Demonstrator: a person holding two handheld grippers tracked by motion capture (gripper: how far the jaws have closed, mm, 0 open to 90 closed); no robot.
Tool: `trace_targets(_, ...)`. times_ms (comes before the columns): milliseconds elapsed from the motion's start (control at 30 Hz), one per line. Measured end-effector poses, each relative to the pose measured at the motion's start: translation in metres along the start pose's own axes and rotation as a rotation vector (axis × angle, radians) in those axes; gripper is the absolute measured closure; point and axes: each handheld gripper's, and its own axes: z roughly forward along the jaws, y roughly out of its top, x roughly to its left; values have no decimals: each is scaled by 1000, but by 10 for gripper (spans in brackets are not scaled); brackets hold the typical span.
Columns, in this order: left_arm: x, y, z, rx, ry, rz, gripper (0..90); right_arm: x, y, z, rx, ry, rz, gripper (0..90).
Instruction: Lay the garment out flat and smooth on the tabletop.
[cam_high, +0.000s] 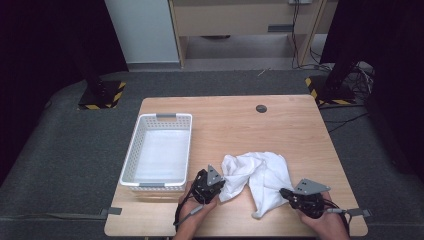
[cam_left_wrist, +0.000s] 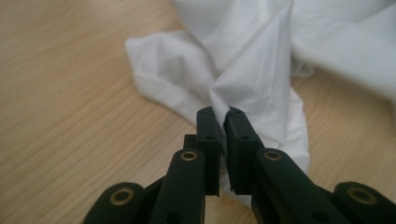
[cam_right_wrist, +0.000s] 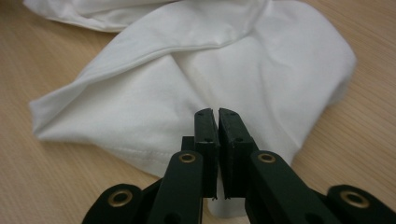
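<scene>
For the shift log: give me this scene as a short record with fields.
surface: wooden table
cloth: white cloth, crumpled, near front edge
left gripper: shut on a fold of the cloth
right gripper: shut on the cloth's edge
basket: white basket, left of the cloth, nothing inside
other: dark round fitting near far edge

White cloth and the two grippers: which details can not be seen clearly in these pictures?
- What garment the white cloth is: crumpled in the high view, cut off by the top edge in both gripper views.
- Fabric inside the left gripper: hidden between its closed jaws.
- Fabric inside the right gripper: the jaws cover the hem there.
- White basket floor: too pale and small in the high view to tell if anything lies in it.
</scene>
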Motion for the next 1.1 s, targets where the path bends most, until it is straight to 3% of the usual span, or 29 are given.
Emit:
trace_targets(200,1,-4,11,71,1,10,855,-14,-10,-2,33,-48,52,860)
trace_targets(333,1,-5,13,81,-2,3,850,-18,-13,-1,47,-68,66,840)
trace_targets(600,-3,4,-6,-14,9,-9,724,-20,-12,-6,8,-78,71,735)
trace_targets(867,-6,12,-25,-119,-2,-7,680,-18,-11,-5,3,-82,81,621)
trace_targets(967,-7,13,-26,-137,-26,-9,663,-15,-11,-3,4,-74,71,594)
trace_targets(1100,-12,14,-19,-146,-56,20,609,-12,-10,-1,4,-73,55,537)
